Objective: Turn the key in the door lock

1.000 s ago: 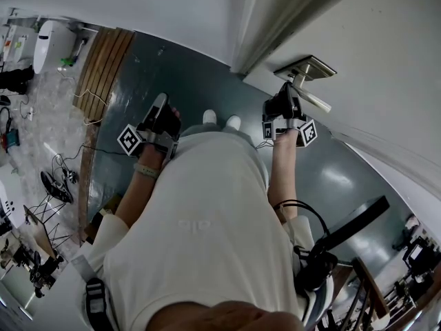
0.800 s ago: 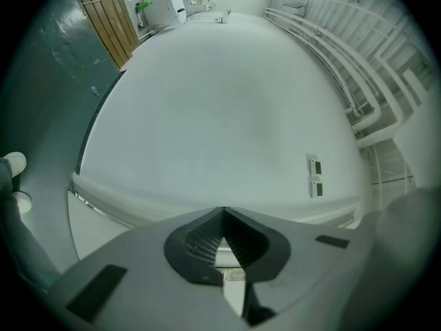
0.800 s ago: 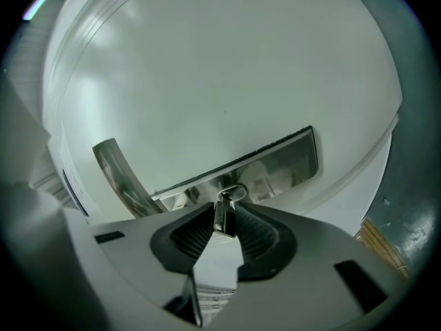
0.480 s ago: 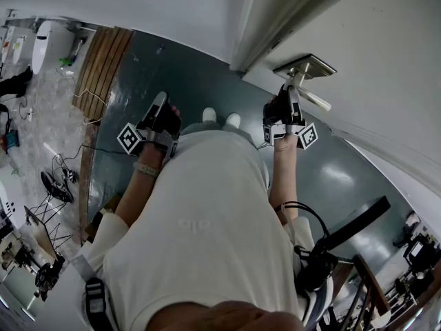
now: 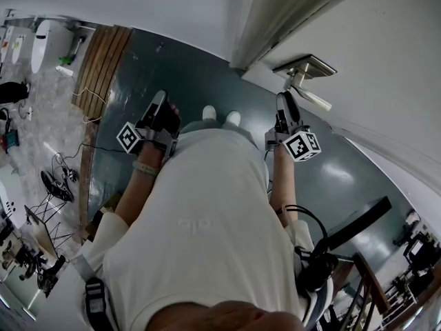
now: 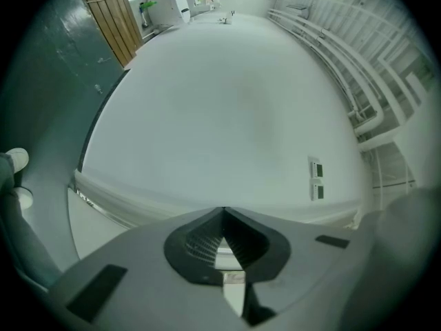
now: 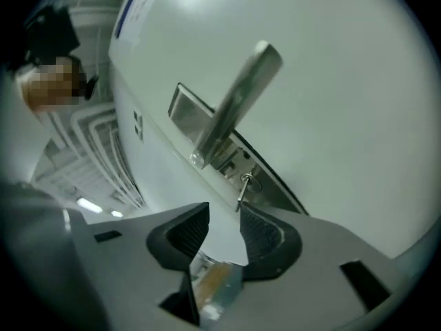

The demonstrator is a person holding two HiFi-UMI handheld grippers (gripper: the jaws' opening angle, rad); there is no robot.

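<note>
The right claw [image 7: 224, 210] has just been opening and is now released, with nothing between its jaws. The key [image 7: 242, 189] stays in the door lock [image 7: 273, 189], just ahead, beside one jaw tip. That tip could catch the key and turn it back. The left claw [image 6: 222, 219] is clenched and empty.

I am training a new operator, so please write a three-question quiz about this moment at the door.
1. True or false: the right gripper clamps the key.
2. What shares the lock plate with the key: (a) a lever handle, (b) a round knob, (c) a chain?
3. Fill in: the left gripper, jaws shut, faces a plain white ___.
Key: 1 false: its jaws have just been opening and press on nothing; the key stands by one tip. 2 a. 3 wall.
</note>
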